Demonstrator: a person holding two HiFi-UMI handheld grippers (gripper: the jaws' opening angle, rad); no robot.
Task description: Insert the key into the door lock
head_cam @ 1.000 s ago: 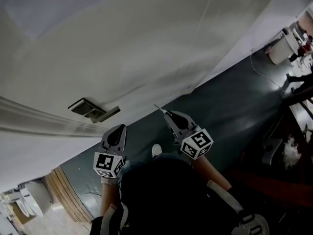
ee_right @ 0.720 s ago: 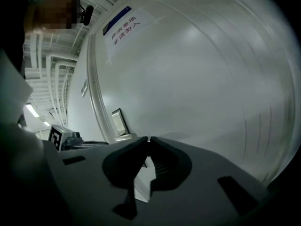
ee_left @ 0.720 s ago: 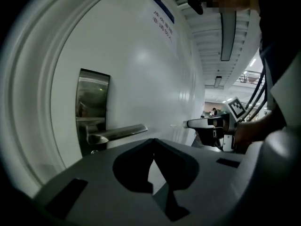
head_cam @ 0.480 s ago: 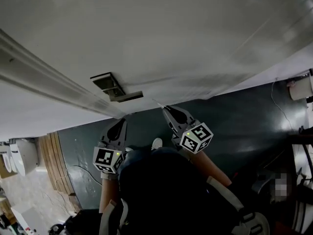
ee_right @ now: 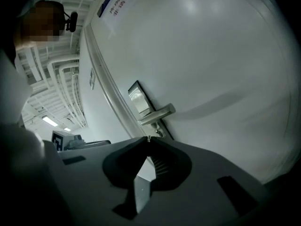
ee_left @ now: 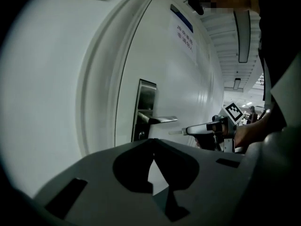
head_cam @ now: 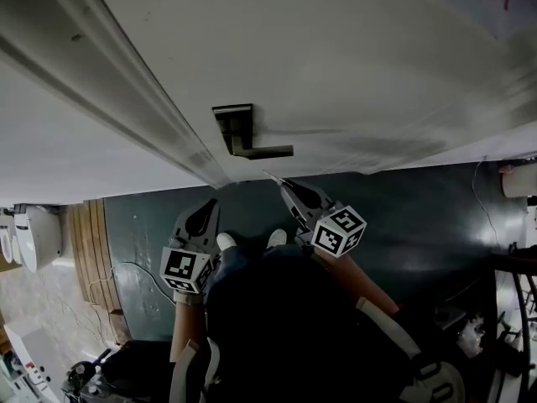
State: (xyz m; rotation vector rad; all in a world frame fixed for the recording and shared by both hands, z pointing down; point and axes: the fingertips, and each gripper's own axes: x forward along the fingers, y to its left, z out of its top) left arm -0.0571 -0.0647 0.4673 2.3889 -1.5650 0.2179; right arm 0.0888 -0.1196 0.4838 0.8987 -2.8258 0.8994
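A steel lock plate (head_cam: 230, 124) with a lever handle (head_cam: 267, 151) sits on the white door (head_cam: 352, 65). In the left gripper view the keyhole (ee_left: 141, 135) shows below the handle (ee_left: 160, 120). My right gripper (head_cam: 284, 185) is shut on a thin silver key (head_cam: 272, 177) that points at the door just below the handle, a short way off it. The key (ee_left: 176, 133) sticks out of the right gripper (ee_left: 189, 130) level with the keyhole. Its tip (ee_right: 148, 137) peeps past the jaws under the handle (ee_right: 157, 113). My left gripper (head_cam: 210, 201) hangs lower left, shut and empty.
The door frame (head_cam: 126, 99) runs diagonally left of the lock. Dark floor (head_cam: 403, 208) lies below, with wooden boards (head_cam: 94, 250) at the left and the person's shoes (head_cam: 226, 242) between the grippers. A printed sign (ee_left: 183, 32) hangs high on the door.
The head view has swung, so the lock plate and handle now sit nearer the middle, closer above the key tip. Both grippers keep about the same places in the view.
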